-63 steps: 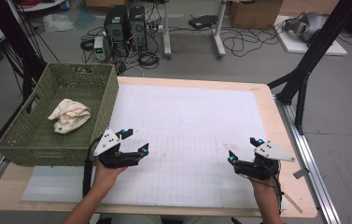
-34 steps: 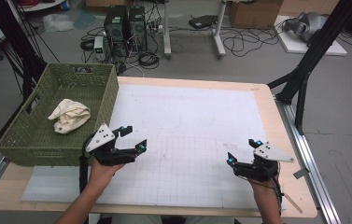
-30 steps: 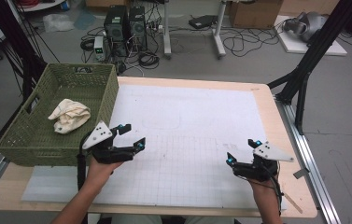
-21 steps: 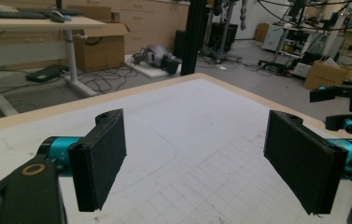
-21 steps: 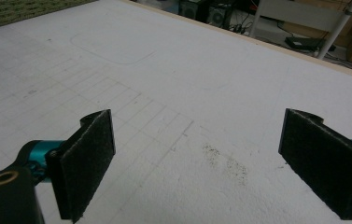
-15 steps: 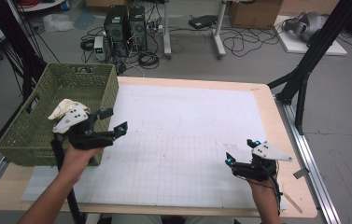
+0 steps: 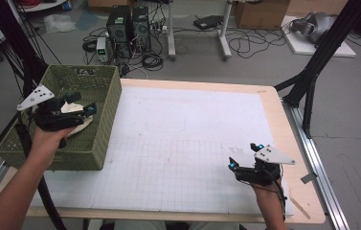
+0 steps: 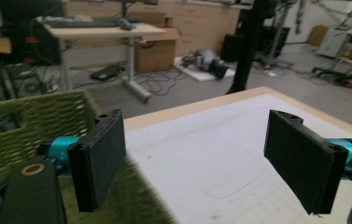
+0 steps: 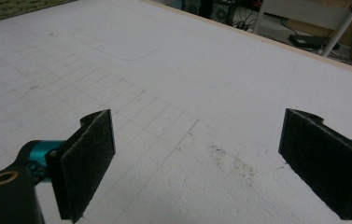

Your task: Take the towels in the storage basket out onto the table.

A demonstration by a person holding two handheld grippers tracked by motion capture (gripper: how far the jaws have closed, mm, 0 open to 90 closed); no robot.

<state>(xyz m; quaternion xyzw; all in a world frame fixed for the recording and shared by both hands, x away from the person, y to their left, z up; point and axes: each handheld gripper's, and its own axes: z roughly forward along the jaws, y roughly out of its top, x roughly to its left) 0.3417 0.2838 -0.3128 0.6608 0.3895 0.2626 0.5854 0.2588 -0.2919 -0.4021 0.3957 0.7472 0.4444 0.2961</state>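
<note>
We are swinging our left gripper (image 7: 80, 106) from the table's near edge over the basket (image 7: 104, 127) at the left edge, jaws spread wide, closing on the cloth (image 7: 76, 125) inside it. Our right gripper (image 7: 245, 155), also spread and empty, is waiting near the right corner.

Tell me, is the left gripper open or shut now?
Open. In the left gripper view the left gripper has its two black pads far apart with nothing between them, above the green basket.
</note>
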